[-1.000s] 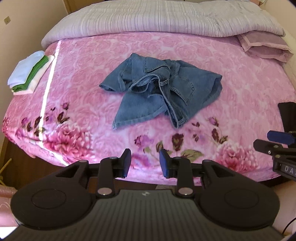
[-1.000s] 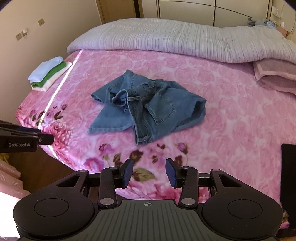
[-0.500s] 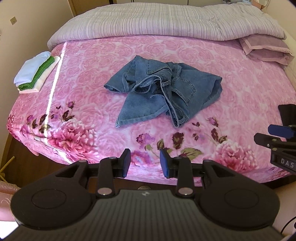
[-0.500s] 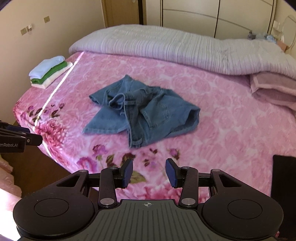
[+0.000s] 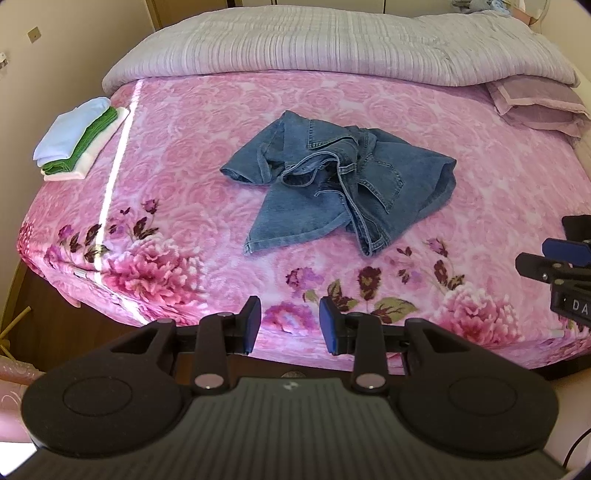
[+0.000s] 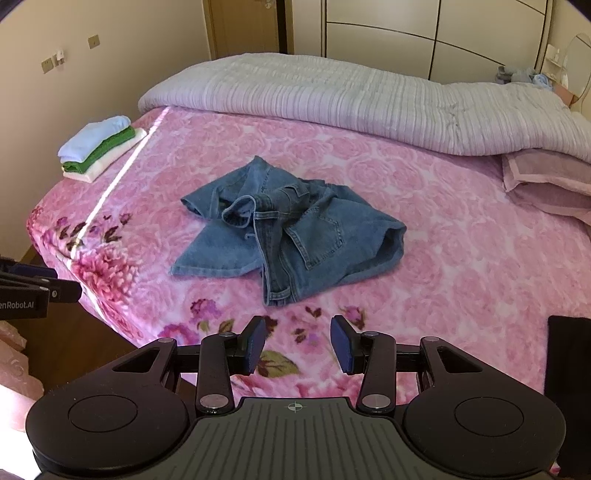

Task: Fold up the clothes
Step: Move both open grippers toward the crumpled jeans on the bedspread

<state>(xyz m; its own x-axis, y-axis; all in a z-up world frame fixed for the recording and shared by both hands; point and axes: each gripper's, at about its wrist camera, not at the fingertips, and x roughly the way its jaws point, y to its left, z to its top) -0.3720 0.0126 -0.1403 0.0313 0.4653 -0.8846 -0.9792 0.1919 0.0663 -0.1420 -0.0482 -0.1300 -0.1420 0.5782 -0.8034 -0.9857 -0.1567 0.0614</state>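
Crumpled blue denim shorts (image 5: 340, 184) (image 6: 291, 232) lie in a heap in the middle of the pink floral bed (image 5: 192, 155) (image 6: 461, 266). My left gripper (image 5: 290, 325) hovers open over the bed's near edge, well short of the shorts, with nothing between its blue pads. My right gripper (image 6: 299, 345) is open too, empty, above the near floral border just in front of the shorts' lower hem. Each gripper shows at the edge of the other's view: the right one (image 5: 554, 269) and the left one (image 6: 33, 291).
A stack of folded clothes, light blue on green on white (image 5: 77, 144) (image 6: 99, 147), sits at the bed's far left corner. A grey striped quilt (image 5: 332, 40) (image 6: 369, 96) lies along the far side, with a mauve pillow (image 5: 535, 107) (image 6: 546, 181) at right. Wardrobe doors (image 6: 424, 33) stand behind.
Both grippers have moved forward and tilted up a little, so the shorts and bed sit lower in view. The jaws stay open. The shorts have not moved.
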